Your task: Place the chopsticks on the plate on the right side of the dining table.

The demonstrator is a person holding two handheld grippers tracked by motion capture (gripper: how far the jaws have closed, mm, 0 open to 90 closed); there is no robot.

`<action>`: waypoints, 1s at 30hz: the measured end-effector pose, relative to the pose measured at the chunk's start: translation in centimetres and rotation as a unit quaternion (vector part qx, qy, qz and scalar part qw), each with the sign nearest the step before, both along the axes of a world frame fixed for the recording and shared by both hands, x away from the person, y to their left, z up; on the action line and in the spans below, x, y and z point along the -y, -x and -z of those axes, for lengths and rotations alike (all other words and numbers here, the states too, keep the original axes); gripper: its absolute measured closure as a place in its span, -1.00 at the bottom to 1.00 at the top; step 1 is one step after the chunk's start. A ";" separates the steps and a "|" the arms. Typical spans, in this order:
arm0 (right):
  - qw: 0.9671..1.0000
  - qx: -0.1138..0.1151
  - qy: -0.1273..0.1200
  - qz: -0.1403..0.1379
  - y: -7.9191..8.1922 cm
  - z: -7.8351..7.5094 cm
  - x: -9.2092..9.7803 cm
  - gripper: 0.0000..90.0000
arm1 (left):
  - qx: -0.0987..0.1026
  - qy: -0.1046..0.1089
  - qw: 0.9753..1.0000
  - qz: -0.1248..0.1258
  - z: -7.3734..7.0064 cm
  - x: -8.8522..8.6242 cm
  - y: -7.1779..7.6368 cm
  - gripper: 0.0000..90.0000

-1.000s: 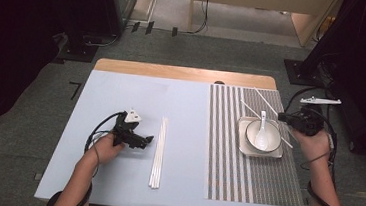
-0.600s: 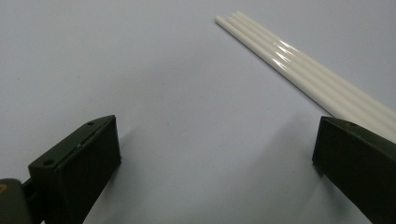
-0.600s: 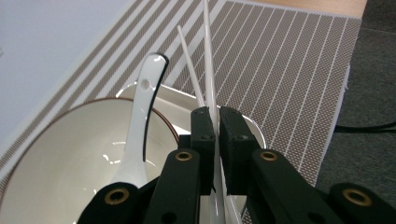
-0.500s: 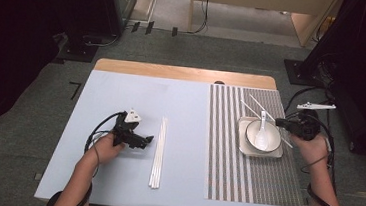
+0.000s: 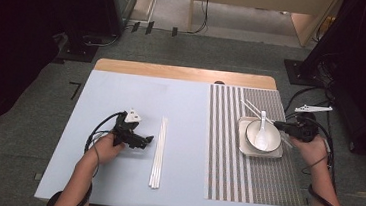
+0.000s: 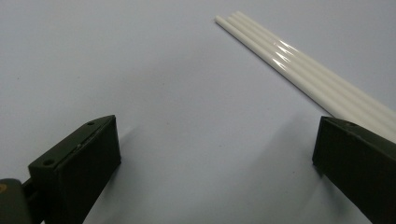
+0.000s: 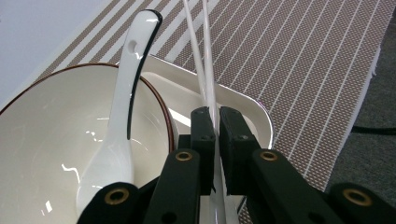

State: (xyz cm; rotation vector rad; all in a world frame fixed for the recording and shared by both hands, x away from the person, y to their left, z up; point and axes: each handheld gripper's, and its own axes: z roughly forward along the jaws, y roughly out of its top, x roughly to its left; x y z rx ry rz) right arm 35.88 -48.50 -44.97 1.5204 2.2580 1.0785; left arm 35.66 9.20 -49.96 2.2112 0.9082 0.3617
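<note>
My right gripper (image 5: 278, 125) (image 7: 214, 116) is shut on a pair of thin white chopsticks (image 5: 254, 110) (image 7: 205, 56). They slant over the back right corner of a square white plate (image 5: 278, 152) (image 7: 247, 114). On the plate stands a white bowl (image 5: 251, 137) (image 7: 42, 140) with a dark rim, and a white spoon (image 5: 262, 135) (image 7: 123, 98) rests in it. More white chopsticks (image 5: 157, 153) (image 6: 303, 70) lie side by side on the pale blue mat (image 5: 121, 92). My left gripper (image 5: 148, 139) (image 6: 217, 135) rests open just left of them, jaws wide apart with nothing between.
A brown-and-white striped placemat (image 5: 230, 172) (image 7: 303, 51) covers the right half of the table under the plate. A bare wooden strip (image 5: 183, 73) runs along the far edge. Cables (image 5: 99, 126) trail from both grippers. Grey carpet surrounds the table.
My right gripper has slid slightly left and nearer with the chopsticks in it, over the plate's corner. The left gripper has stayed put.
</note>
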 end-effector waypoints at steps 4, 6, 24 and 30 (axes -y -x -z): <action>1.000 0.004 0.005 -0.004 -0.2 0.2 0.1 0.89 | 0.000 0.000 1.000 0.000 0.0 0.0 0.0 -0.99; 1.000 0.006 0.007 -0.005 -0.3 0.3 0.1 0.89 | 0.000 0.000 1.000 0.000 0.0 0.0 0.0 -0.99; 0.999 0.022 0.026 -0.025 -0.5 1.6 0.5 0.88 | 0.000 -0.001 1.000 0.000 0.0 0.0 0.0 -0.99; 0.999 0.013 0.025 -0.027 -0.8 1.9 0.6 0.88 | 0.000 -0.001 1.000 0.000 0.0 0.0 0.0 -0.99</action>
